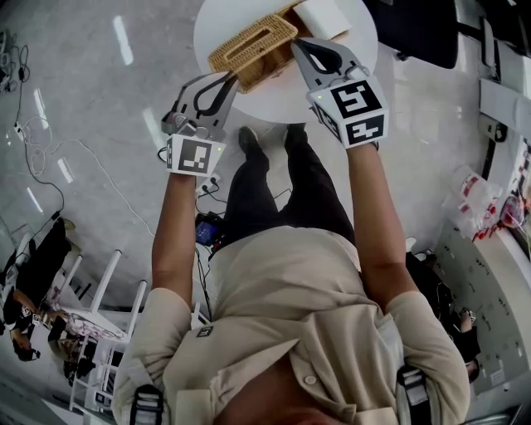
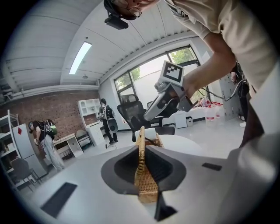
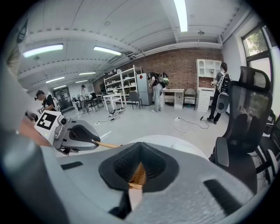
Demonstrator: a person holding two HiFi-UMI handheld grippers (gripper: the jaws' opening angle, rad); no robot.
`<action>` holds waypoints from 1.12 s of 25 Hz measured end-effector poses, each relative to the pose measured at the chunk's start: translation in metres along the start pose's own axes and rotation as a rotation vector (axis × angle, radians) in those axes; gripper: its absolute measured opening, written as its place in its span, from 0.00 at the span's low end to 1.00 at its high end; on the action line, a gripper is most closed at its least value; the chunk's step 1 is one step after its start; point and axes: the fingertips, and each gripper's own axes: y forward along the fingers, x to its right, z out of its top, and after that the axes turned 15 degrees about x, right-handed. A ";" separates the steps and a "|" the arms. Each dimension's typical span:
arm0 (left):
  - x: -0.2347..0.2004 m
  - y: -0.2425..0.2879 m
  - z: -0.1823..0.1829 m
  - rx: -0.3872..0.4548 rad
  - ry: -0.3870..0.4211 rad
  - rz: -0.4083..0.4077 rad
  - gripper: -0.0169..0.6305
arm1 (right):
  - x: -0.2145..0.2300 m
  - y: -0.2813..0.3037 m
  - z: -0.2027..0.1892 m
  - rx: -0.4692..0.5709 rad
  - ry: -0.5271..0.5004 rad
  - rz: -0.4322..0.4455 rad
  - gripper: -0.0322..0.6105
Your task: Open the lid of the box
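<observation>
A woven wicker lid (image 1: pixel 251 43) hangs tilted over the round white table (image 1: pixel 353 62), held at both ends. My left gripper (image 1: pixel 230 84) is shut on its near left corner; in the left gripper view the wicker edge (image 2: pixel 142 175) runs upright between the jaws. My right gripper (image 1: pixel 297 44) is shut on the lid's right edge, and the right gripper view shows a strip of wicker (image 3: pixel 138 174) pinched in its jaws. Under the lid, the wicker box (image 1: pixel 267 75) shows partly, with a white block (image 1: pixel 323 17) beside or in it.
The person's legs (image 1: pixel 274 183) stand right against the table's near edge. A black office chair (image 3: pixel 247 127) is close on the far side. Cables (image 1: pixel 41 158) lie on the floor at left; shelves, desks and several people fill the room behind.
</observation>
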 end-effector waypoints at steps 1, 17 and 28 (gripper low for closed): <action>-0.002 0.000 0.002 0.002 -0.005 0.007 0.09 | 0.001 -0.001 0.002 0.002 0.000 -0.002 0.04; -0.039 0.005 0.011 -0.008 -0.048 0.090 0.09 | 0.015 -0.011 0.021 0.008 -0.010 -0.021 0.04; -0.061 0.005 0.013 -0.041 -0.047 0.128 0.09 | 0.018 -0.017 0.040 0.020 -0.018 -0.032 0.04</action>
